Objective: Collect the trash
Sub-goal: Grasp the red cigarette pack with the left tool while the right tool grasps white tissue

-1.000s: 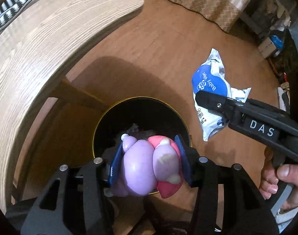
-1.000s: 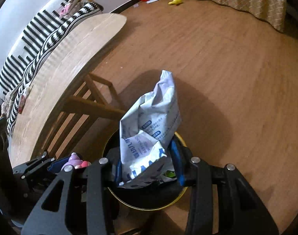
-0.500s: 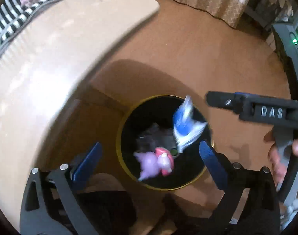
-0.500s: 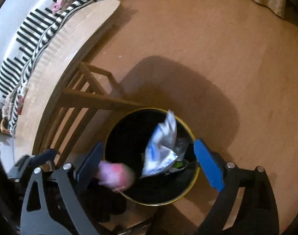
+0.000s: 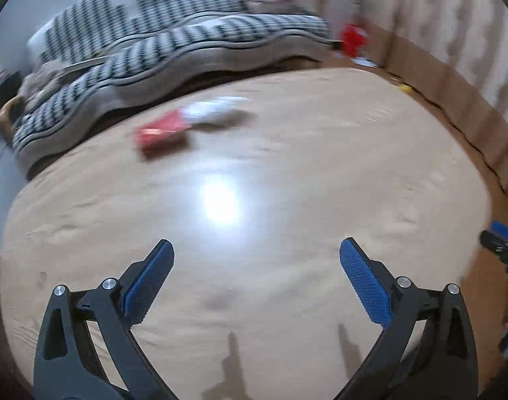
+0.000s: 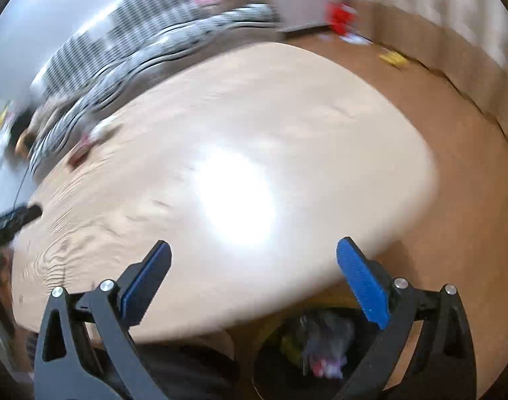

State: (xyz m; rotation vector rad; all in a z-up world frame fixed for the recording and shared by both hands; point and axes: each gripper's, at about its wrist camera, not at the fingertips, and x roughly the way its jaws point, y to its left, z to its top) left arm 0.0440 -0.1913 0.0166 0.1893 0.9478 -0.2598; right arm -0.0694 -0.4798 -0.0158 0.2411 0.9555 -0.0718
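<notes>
My left gripper (image 5: 255, 278) is open and empty above the light wooden table (image 5: 287, 183). Far across the table lie a red wrapper (image 5: 162, 131) and a white wrapper (image 5: 217, 108), both blurred. My right gripper (image 6: 254, 278) is open and empty over the table's near edge (image 6: 287, 300). Below it the black trash bin (image 6: 287, 376) with a yellow rim holds trash (image 6: 320, 350), including the wipes pack and a pink item. The red wrapper shows faintly in the right wrist view (image 6: 80, 153).
A striped sofa (image 5: 160, 46) stands behind the table. A red object (image 5: 352, 38) and a yellow item (image 6: 392, 58) lie on the brown floor near the curtain (image 5: 454, 33). The right gripper's tip shows at the left view's edge (image 5: 500, 240).
Both grippers opened and dropped the pink-purple item and the wipes pack into the bin. Both then rose from over the bin and now face the tabletop.
</notes>
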